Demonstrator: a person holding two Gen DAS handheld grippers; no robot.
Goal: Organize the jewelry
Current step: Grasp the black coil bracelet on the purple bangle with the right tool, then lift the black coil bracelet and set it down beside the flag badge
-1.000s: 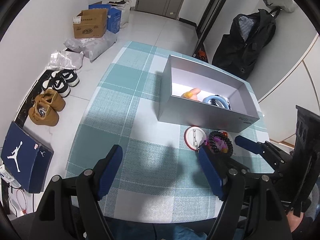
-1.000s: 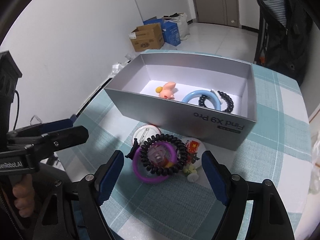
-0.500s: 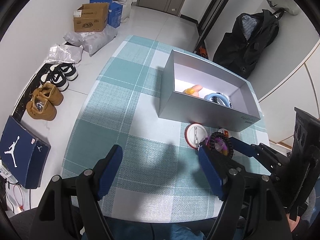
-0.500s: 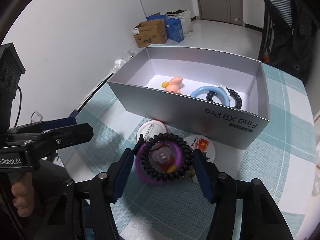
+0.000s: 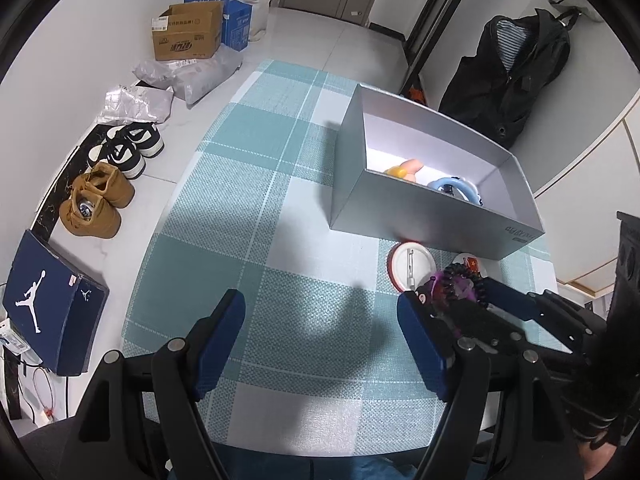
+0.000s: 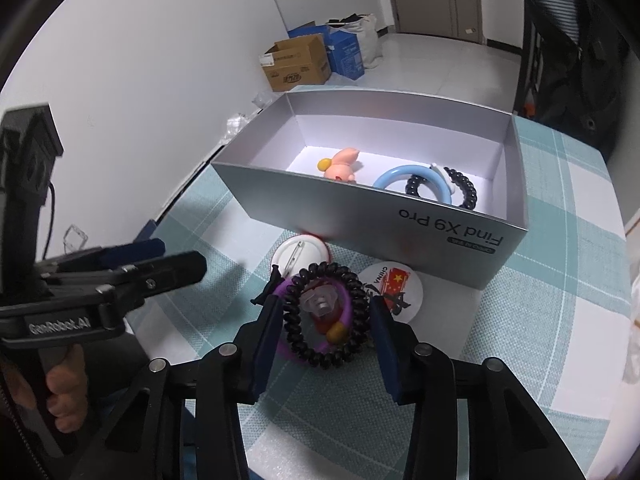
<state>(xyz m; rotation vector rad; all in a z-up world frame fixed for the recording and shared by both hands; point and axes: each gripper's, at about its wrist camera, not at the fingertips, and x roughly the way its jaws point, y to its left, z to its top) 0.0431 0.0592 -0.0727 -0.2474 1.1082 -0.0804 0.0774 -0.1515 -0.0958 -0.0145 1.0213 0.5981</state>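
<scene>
My right gripper [image 6: 326, 308] has its jaws closing on a black coil hair tie [image 6: 296, 332]. Both pads touch its sides and squeeze it narrower. A purple ring [image 6: 348, 312] and a small clear charm [image 6: 322, 302] sit inside the coil. The bundle lies on the checked tablecloth in front of the silver box [image 6: 360, 216]. Inside the box are a pink pig toy [image 6: 342, 164], a blue ring [image 6: 408, 174] and another black coil [image 6: 466, 192]. My left gripper [image 5: 320, 304] hangs open over bare cloth to the left, with nothing between its fingers.
A white pin badge [image 6: 298, 254] lies face down and a China flag badge [image 6: 390, 282] lies face up, both between the bundle and the box. On the floor left of the table are shoes [image 5: 96, 200], a dark blue shoe box [image 5: 44, 300] and cardboard boxes [image 5: 188, 36].
The right gripper's fingers have closed in from wide apart onto the sides of the black coil, which now looks narrower. The left gripper has stayed open and almost still.
</scene>
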